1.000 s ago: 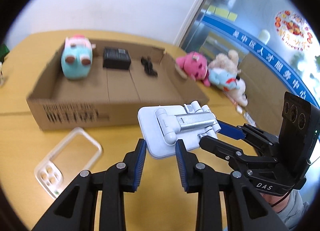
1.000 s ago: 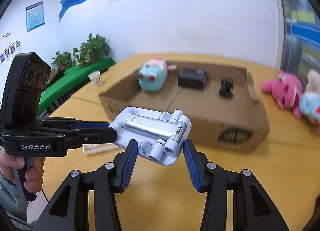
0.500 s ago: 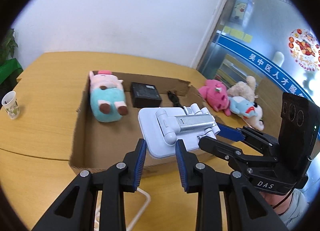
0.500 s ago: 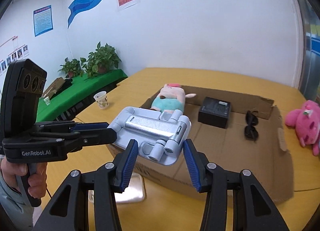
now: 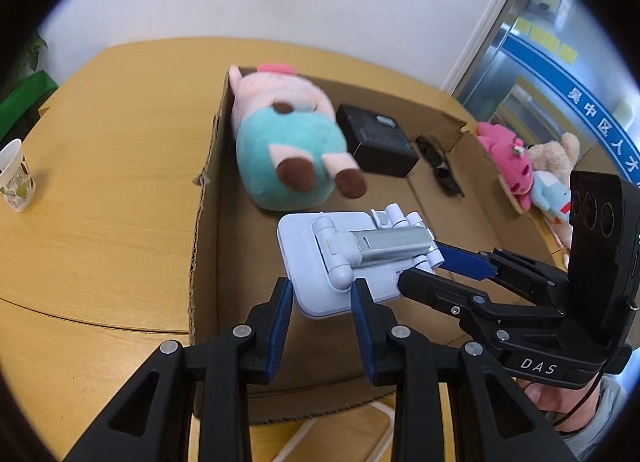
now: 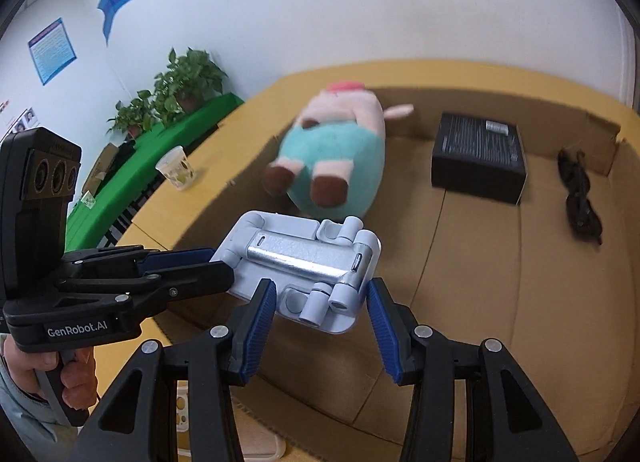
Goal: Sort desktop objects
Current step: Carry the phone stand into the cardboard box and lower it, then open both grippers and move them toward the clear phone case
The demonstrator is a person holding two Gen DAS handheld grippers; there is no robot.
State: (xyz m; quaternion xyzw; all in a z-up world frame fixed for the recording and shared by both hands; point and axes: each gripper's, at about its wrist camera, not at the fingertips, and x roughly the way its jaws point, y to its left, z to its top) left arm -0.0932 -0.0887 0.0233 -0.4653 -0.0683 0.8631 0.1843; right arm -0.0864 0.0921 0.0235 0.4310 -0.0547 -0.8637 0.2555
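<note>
Fingers of the left gripper (image 5: 322, 308) and right gripper (image 6: 322, 312) each clamp an edge of the folded phone stand (image 5: 352, 264) — shared support, held level above the cardboard box (image 5: 208, 229), presumably for placing beside the plush pig (image 5: 292, 149).

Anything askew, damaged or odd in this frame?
The box has a ragged, torn left wall edge. The plush pig lies on its back in it, feet up. Both claws, left and right, grip one folded white stand above the box. Otherwise nothing stands out.
</note>
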